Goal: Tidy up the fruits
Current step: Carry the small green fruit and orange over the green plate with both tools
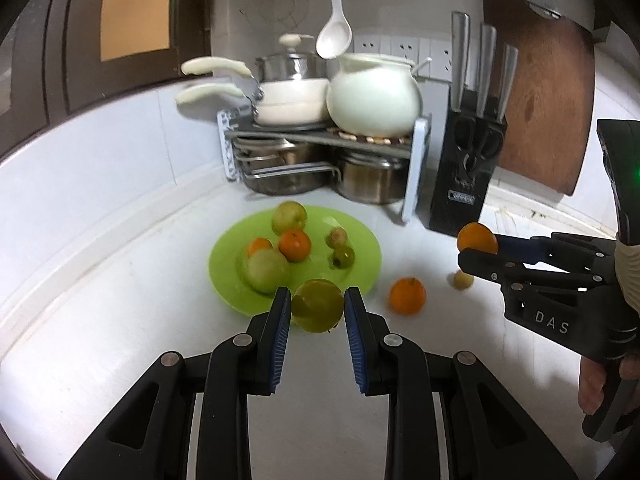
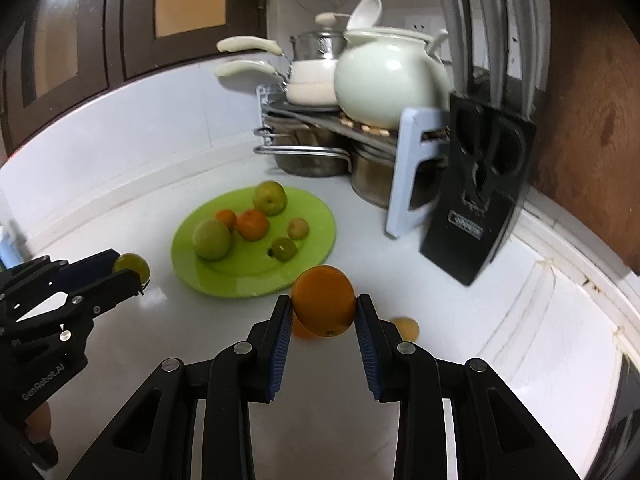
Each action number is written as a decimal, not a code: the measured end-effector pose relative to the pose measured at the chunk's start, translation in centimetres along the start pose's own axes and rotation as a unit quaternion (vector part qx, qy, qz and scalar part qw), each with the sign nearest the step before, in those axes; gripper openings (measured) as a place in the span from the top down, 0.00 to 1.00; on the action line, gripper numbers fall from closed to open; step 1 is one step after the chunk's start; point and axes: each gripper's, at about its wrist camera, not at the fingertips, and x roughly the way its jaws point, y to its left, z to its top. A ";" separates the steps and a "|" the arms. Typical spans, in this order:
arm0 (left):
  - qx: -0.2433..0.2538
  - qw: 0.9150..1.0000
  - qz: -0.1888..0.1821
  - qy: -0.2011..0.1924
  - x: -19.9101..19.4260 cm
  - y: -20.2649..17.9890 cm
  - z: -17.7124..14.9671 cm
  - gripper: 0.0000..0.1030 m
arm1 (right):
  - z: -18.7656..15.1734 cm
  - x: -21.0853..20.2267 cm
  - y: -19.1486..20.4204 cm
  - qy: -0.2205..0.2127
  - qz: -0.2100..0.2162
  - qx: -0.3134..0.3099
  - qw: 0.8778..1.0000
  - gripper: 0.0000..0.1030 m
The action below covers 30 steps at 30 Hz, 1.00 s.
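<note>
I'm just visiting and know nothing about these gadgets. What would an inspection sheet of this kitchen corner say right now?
Surface: white counter, mostly bare near the grippers.
Job's things: green plate holds six fruits, green and orange; one orange and a small pale fruit lie on the counter beside it.
Clutter: pot rack with pans and a white pot, knife block, wooden board, hanging white spoon.
Grippers: left gripper shut on a green fruit; right gripper shut on an orange fruit, both held above the counter.
Cables: nothing seen.
Surroundings: tiled wall, dark-framed window, wall sockets.
</note>
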 end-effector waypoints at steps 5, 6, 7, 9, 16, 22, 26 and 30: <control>0.001 1.000 0.012 -0.013 0.0 0.7 0.7 0.73 | 1.4 0.4 0.8 -0.010 0.008 -0.012 1.000 0.68; 0.002 1.000 0.016 -0.015 0.2 0.9 0.9 0.73 | 1.6 0.5 0.9 -0.012 0.009 -0.014 1.000 0.68; 0.001 1.000 0.020 -0.016 0.3 1.1 1.1 0.73 | 2.0 0.7 1.1 -0.014 0.010 -0.015 1.000 0.68; -0.003 1.000 0.022 -0.018 0.6 1.3 1.4 0.73 | 2.5 0.9 1.2 -0.015 0.014 -0.015 1.000 0.68; -0.005 0.999 0.025 -0.024 1.9 2.3 3.0 0.73 | 4.6 2.3 1.8 -0.015 0.026 -0.020 0.999 0.68; 0.002 0.999 0.027 -0.019 3.4 3.0 4.5 0.73 | 6.3 4.2 2.1 -0.004 0.036 -0.023 0.999 0.68; 0.003 1.000 0.021 -0.006 4.9 3.5 5.3 0.73 | 7.2 5.9 2.6 0.010 0.040 -0.032 0.999 0.68; 0.009 1.000 0.019 0.006 6.5 4.0 6.2 0.73 | 8.0 7.6 3.0 0.027 0.045 -0.040 0.998 0.68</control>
